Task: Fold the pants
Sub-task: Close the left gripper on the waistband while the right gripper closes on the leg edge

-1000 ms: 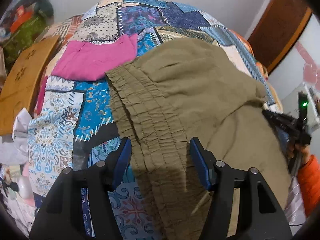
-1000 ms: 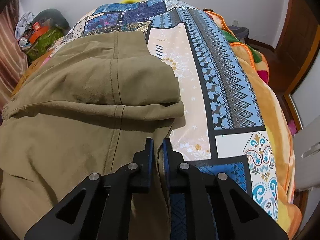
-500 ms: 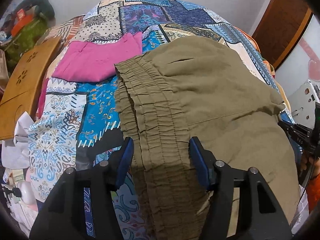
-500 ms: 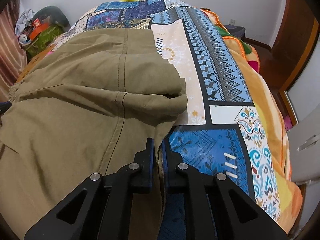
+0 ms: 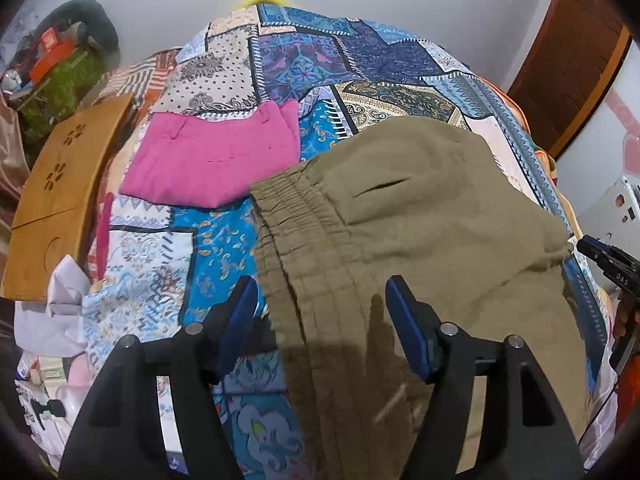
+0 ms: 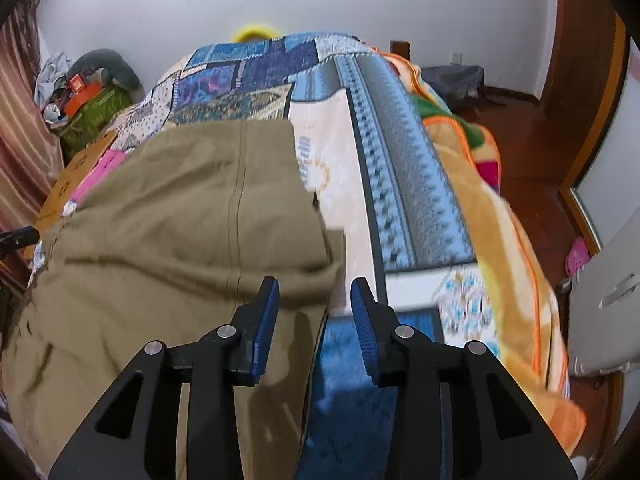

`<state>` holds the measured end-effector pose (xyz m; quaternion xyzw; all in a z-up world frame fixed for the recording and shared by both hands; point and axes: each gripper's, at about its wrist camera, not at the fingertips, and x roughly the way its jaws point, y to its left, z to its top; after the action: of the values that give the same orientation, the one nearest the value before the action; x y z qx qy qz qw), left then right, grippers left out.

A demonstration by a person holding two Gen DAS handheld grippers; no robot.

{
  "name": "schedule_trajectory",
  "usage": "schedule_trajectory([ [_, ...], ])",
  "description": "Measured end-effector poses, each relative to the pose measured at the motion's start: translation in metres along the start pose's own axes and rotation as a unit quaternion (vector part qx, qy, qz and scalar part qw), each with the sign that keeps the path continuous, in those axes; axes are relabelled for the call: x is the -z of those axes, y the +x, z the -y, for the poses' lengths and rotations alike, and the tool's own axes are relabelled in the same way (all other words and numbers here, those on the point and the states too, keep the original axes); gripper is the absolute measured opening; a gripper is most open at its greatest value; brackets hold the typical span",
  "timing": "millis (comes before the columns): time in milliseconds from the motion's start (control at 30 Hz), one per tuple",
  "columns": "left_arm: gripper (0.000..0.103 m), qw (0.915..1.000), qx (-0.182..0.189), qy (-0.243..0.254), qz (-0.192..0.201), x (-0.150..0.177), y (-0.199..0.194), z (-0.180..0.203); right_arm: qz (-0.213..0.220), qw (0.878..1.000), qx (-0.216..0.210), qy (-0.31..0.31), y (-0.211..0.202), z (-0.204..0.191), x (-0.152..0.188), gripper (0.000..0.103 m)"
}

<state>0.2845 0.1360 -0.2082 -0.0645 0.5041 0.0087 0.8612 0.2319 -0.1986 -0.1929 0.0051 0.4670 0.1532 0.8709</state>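
saw olive pants [image 5: 420, 216] lying folded on a patchwork bedspread [image 5: 304, 64], gathered waistband toward its left edge, folded end toward the right. found a pink folded garment [image 5: 212, 160] just beyond the waistband, nearer the left edge, apart from it. noted a wooden board [image 5: 60, 192] off the bed's left edge, white cloth [image 5: 60, 312] below it, and a green bag [image 6: 100, 108] by the wall, heaped with orange and red items too small to make out. spotted an orange blanket [image 6: 516, 264] draped along the right edge. left gripper [image 5: 322, 312]: jaws wide, just opened further, waistband under them, pads clear of it. right gripper [image 6: 316, 320]: jaws just opened, apart over the pants' right-hand edge, pads pressing nothing.
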Motion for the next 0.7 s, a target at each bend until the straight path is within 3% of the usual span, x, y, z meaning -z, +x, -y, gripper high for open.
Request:
schedule_trajectory([
  [133, 0.068, 0.9999, 0.006, 0.0, -0.015, -0.007, 0.017, 0.003, -0.001, 1.0, -0.002, -0.013, 0.016, -0.002, -0.018, 0.037],
  [200, 0.068, 0.9997, 0.012, 0.001, -0.022, -0.007, 0.025, 0.005, -0.007, 1.0, -0.005, -0.021, 0.028, -0.003, -0.024, 0.044],
  [433, 0.068, 0.9995, -0.006, 0.005, -0.031, -0.002, 0.049, 0.012, -0.034, 0.998, -0.047, -0.001, 0.063, -0.004, -0.013, 0.044],
  [533, 0.067, 0.9995, -0.02, 0.013, -0.019, -0.001, 0.048, 0.016, -0.026, 0.999, -0.042, 0.008, 0.064, -0.004, -0.008, 0.033],
  [567, 0.063, 0.9994, -0.03, 0.015, -0.014, -0.001, 0.047, 0.017, -0.023, 0.999, -0.034, 0.003, 0.062, -0.004, -0.007, 0.027],
  [633, 0.059, 0.9979, -0.062, 0.017, -0.001, -0.002, 0.044, 0.018, -0.015, 1.0, -0.022, -0.008, 0.059, -0.005, -0.008, 0.01],
  [700, 0.056, 0.9963, -0.082, 0.022, 0.012, -0.006, 0.041, 0.021, -0.002, 1.0, -0.006, -0.022, 0.055, -0.006, -0.01, 0.009],
])
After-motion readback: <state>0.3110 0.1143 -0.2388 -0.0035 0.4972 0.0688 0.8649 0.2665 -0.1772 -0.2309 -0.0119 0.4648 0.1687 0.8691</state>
